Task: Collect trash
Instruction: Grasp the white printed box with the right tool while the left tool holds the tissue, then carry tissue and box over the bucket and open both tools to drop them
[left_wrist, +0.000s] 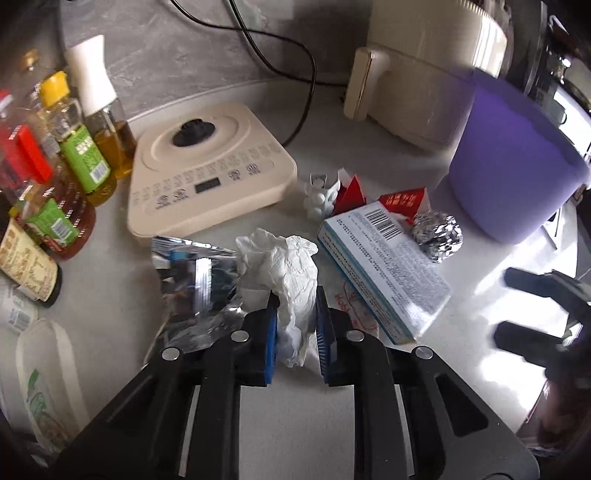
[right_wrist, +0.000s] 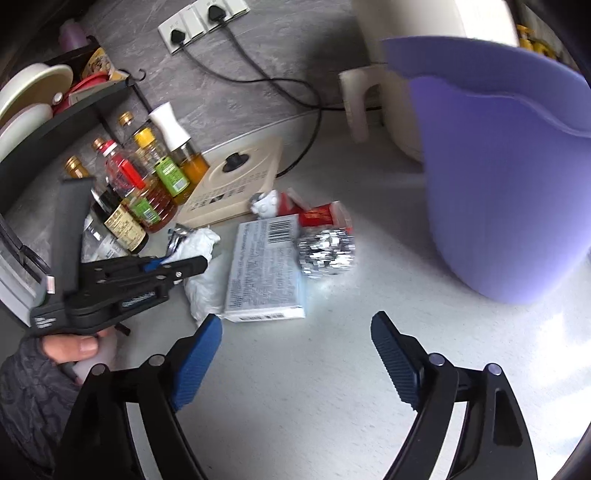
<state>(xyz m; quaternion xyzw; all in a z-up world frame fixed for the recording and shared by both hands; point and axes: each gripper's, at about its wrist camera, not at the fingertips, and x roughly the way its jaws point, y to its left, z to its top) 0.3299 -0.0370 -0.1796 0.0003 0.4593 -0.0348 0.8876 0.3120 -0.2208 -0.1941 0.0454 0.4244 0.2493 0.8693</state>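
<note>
— Looking along the left hand-held gripper (left_wrist: 297, 314), what is seen?

— A crumpled white tissue (left_wrist: 286, 273) is pinched between its blue pads (left_wrist: 272, 332), low over the pale table (left_wrist: 110, 295). A crinkled silver foil wrapper (left_wrist: 195, 284) is seen just left of the tissue, touching it. A light blue box (left_wrist: 384, 266) with a barcode is laid flat to the right, and a foil ball (left_wrist: 437, 236) is set beside its far end.

— And the right hand-held gripper (right_wrist: 297, 345)?

— It is held spread wide above bare table, with nothing between its fingers. The box (right_wrist: 266, 269) and foil ball (right_wrist: 327, 251) are seen just ahead of it. A purple bin (right_wrist: 506, 184) is stood to the right, blurred. Sauce bottles (right_wrist: 147, 192) are grouped at the far left.
</note>
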